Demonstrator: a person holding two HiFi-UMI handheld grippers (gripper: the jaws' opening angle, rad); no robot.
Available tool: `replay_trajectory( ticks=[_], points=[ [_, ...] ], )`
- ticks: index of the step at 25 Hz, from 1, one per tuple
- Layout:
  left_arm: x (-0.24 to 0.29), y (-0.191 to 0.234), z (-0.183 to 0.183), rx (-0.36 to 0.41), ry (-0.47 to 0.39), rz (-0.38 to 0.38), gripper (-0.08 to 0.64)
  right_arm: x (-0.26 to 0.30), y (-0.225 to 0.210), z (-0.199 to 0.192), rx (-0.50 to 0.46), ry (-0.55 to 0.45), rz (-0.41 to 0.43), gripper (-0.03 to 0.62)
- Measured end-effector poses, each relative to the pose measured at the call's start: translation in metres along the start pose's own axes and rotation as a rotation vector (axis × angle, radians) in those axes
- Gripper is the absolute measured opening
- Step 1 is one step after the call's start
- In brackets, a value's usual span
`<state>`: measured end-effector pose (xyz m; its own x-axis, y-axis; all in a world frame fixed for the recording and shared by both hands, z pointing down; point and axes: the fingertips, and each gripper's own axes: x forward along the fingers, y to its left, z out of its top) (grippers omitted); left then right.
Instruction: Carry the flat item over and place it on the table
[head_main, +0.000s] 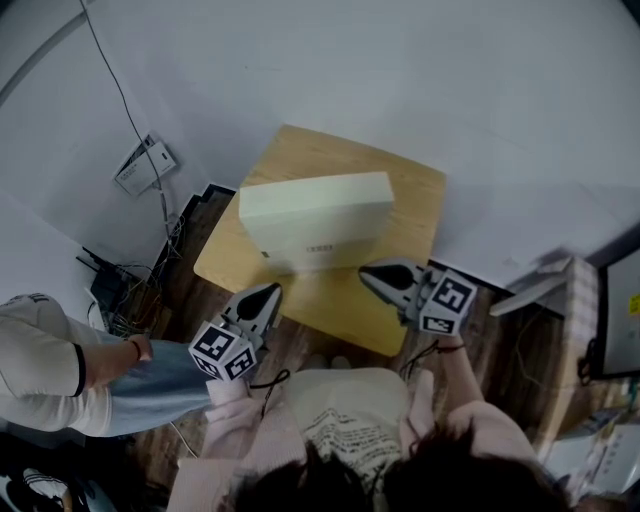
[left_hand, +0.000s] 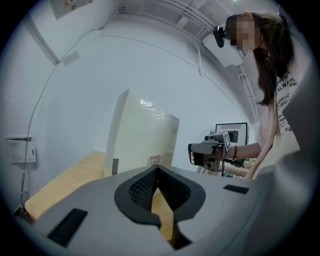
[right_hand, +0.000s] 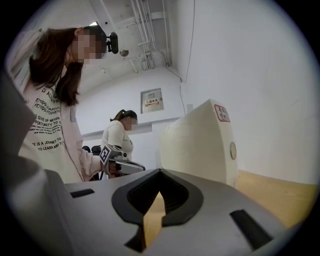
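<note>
A flat cream box stands upright on one edge on the small wooden table. My left gripper hangs shut and empty off the table's near-left edge, a short way from the box. At the near-right edge my right gripper is also shut and empty, just short of the box's corner. The left gripper view has the box ahead beyond the closed jaws, with the right gripper to its right. The right gripper view shows the box close ahead of the closed jaws and the left gripper beyond.
The table stands against a white wall. A second person is at the left, near cables on the dark wood floor. A small wall unit is mounted at the left. A monitor and other furniture stand at the right.
</note>
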<state>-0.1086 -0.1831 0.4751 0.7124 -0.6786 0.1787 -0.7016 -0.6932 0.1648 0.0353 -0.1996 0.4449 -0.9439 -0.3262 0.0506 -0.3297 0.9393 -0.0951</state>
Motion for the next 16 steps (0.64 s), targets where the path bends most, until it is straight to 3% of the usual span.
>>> replay_trajectory(
  ticks=[16],
  points=[
    [0.0007,-0.0048,0.0067,0.029,0.004,-0.017,-0.007,0.002,0.0088,0.0039,-0.013,-0.005,0.02,-0.003]
  ],
)
